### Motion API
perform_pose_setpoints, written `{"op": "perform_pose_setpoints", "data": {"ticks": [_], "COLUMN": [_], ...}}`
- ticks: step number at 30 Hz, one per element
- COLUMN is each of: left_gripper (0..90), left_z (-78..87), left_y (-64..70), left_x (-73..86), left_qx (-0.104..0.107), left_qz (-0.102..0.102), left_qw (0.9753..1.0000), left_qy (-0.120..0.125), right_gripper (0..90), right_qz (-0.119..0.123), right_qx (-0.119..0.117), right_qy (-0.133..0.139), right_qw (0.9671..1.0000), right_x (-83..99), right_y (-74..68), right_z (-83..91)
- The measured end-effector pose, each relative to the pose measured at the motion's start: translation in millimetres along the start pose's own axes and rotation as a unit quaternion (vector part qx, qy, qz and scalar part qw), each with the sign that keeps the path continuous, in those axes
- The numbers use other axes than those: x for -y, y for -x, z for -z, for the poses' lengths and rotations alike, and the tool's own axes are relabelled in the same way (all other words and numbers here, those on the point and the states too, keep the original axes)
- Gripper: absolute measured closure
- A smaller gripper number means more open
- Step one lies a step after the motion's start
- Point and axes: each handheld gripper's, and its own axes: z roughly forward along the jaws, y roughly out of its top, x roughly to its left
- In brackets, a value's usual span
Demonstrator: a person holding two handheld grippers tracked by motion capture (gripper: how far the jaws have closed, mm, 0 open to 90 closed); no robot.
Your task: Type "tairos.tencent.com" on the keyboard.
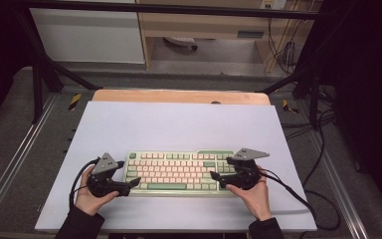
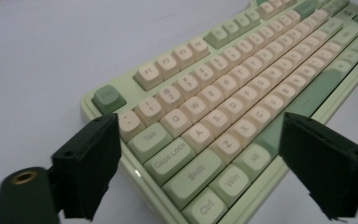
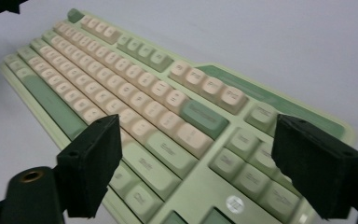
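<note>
**Desk:** Left gripper point(image 1: 129, 184) first: what are we doing with it at the keyboard point(image 1: 179, 172)?

**Photographer:** We hold it at the keyboard's left end, jaws spread wide and pointed in over the near-left corner. The left gripper view shows one jaw off the keyboard's outer edge beside Tab and the other out past its front edge near Alt, with Caps Lock, Shift and Ctrl between them. Nothing is pinched. We judge the spread is there to straddle that end before any squeeze.

**Desk:** And the keyboard itself?

**Photographer:** It lies flat on the pale sheet point(image 1: 179, 124) that covers the table, nearer our edge of that sheet than the far one, long side toward us, one gripper at each end.

**Desk:** Then the right side.

**Photographer:** Our right gripper point(image 1: 218, 180) mirrors the left at the keyboard's right end, jaws likewise apart and gripping nothing. We judge the matched placing is for a two-ended hold, since one end alone would let the keyboard swing.

**Desk:** What does each view add?

**Photographer:** From the high view we get both hands, left hand point(image 1: 92, 196) and right hand point(image 1: 253, 194), the grey plates and the cables, but the key legends are too small. Closer in, the left gripper view reads the letters; the right gripper view shows the blocks of keys at the right end and a round logo badge point(image 3: 234, 204) on the keyboard's near edge. Whether any jaw touches the case, we cannot tell.
</note>
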Motion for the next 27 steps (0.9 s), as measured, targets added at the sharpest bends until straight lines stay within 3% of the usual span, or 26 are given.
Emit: {"op": "perform_pose_setpoints", "data": {"ticks": [6, 11, 27], "left_gripper": [6.8, 5.9, 6.1], "left_z": [4.7, 9.2, 17.2], "left_y": [-7.6, -12.5, -21.7], "left_x": [9.5, 16.7, 39.6], "left_qx": [-0.005, -0.008, -0.007], "left_qz": [0.003, 0.007, 0.014], "left_qw": [0.9999, 0.9998, 0.9997], "left_qy": [-0.011, -0.016, -0.021], "right_gripper": [7.4, 4.2, 0.4], "right_qz": [-0.010, -0.019, -0.035], "right_qx": [0.013, 0.008, 0.010], "right_qy": [0.000, -0.005, -0.020], "right_qw": [0.9999, 0.9998, 0.9991], "right_x": [17.2, 32.5, 70.1], "right_y": [21.7, 33.6, 50.5], "right_z": [16.1, 24.9, 40.2]}}
